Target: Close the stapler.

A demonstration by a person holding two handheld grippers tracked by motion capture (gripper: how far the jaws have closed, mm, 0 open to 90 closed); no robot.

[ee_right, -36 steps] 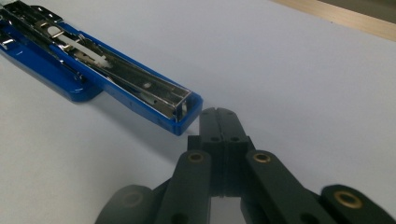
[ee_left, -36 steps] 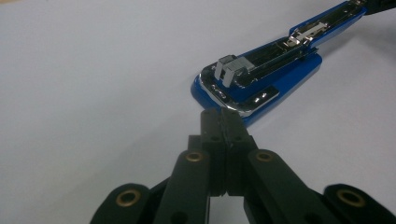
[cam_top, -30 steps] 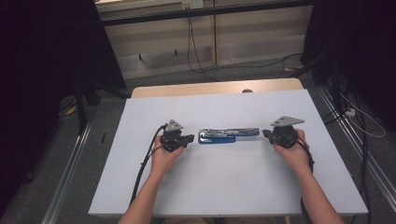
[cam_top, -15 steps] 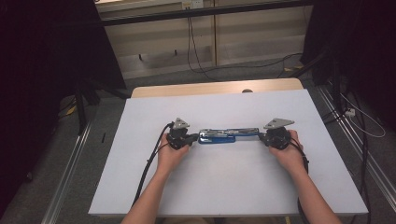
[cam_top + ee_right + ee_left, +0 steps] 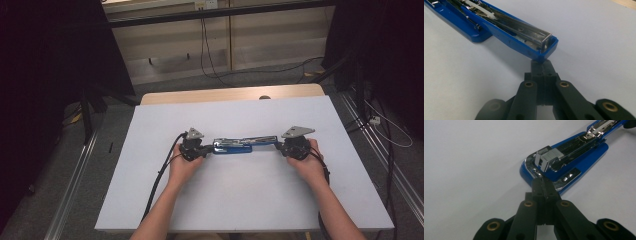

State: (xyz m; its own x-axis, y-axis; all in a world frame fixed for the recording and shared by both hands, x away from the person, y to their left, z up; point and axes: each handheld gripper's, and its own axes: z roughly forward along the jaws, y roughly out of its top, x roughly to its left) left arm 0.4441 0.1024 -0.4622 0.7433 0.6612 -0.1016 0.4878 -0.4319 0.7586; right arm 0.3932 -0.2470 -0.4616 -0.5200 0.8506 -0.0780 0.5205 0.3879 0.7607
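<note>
A blue and chrome stapler (image 5: 245, 145) lies folded out flat on the white table (image 5: 240, 200), running left to right. My left gripper (image 5: 206, 148) is shut, its tips against the stapler's left end. In the left gripper view the shut jaws (image 5: 543, 185) touch the chrome edge of the stapler's blue base (image 5: 586, 157), just below a block of staples (image 5: 550, 156). My right gripper (image 5: 279, 146) is also shut and meets the right end. In the right gripper view its tips (image 5: 543, 65) sit under the blue tip of the open staple channel (image 5: 506, 25).
A strip of wooden tabletop (image 5: 230, 94) shows behind the white surface. Black cables (image 5: 160, 175) trail from the left gripper toward the front edge. Metal rails (image 5: 75, 175) run along the floor on both sides, and dark curtains stand at left and right.
Both grippers have moved inward from either side and now touch the two ends of the stapler. The stapler itself has stayed in place.
</note>
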